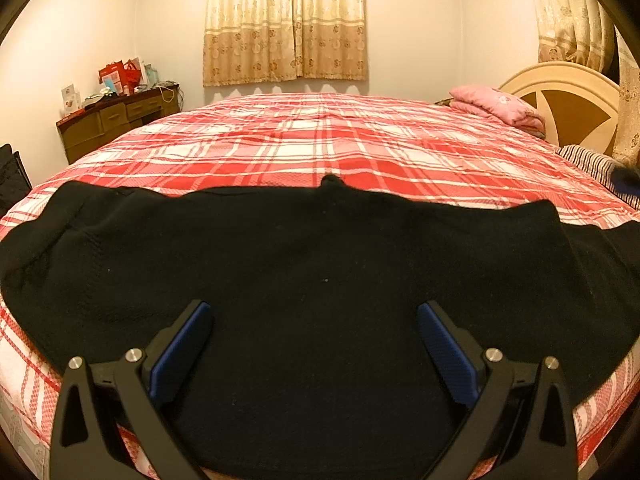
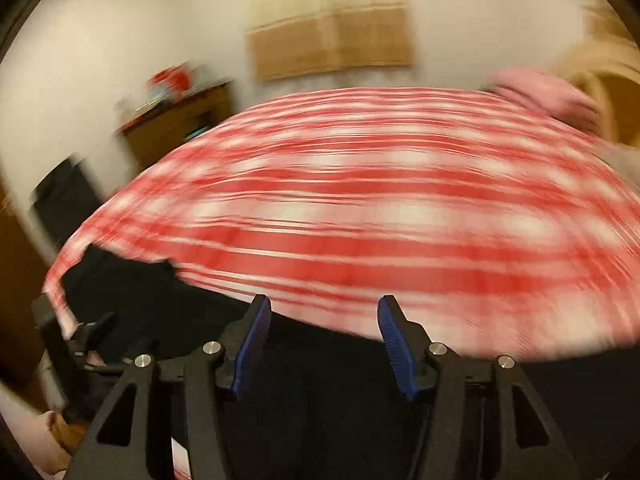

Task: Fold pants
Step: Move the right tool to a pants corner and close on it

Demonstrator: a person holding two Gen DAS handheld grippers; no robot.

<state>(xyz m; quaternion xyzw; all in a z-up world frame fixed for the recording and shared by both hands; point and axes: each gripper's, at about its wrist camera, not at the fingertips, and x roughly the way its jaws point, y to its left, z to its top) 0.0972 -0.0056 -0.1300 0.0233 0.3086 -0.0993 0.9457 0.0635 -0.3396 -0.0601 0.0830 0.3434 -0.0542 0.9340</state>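
Observation:
Black pants [image 1: 312, 256] lie spread across the near edge of the bed with the red plaid cover [image 1: 320, 140]. My left gripper [image 1: 314, 312] is open and empty, its blue pads [image 1: 180, 352] wide apart just above the pants. The right wrist view is motion-blurred. My right gripper [image 2: 324, 308] is open and empty over the far edge of the black pants [image 2: 304, 360], with the plaid cover [image 2: 380, 220] beyond. The left gripper [image 2: 86, 340] shows at the lower left of that view.
A pink pillow [image 1: 496, 104] and a cream headboard [image 1: 568, 100] are at the far right. A brown dresser [image 1: 116, 120] with clutter stands against the left wall. Curtains [image 1: 284, 24] hang on the far wall. A dark object [image 1: 12, 176] stands left of the bed.

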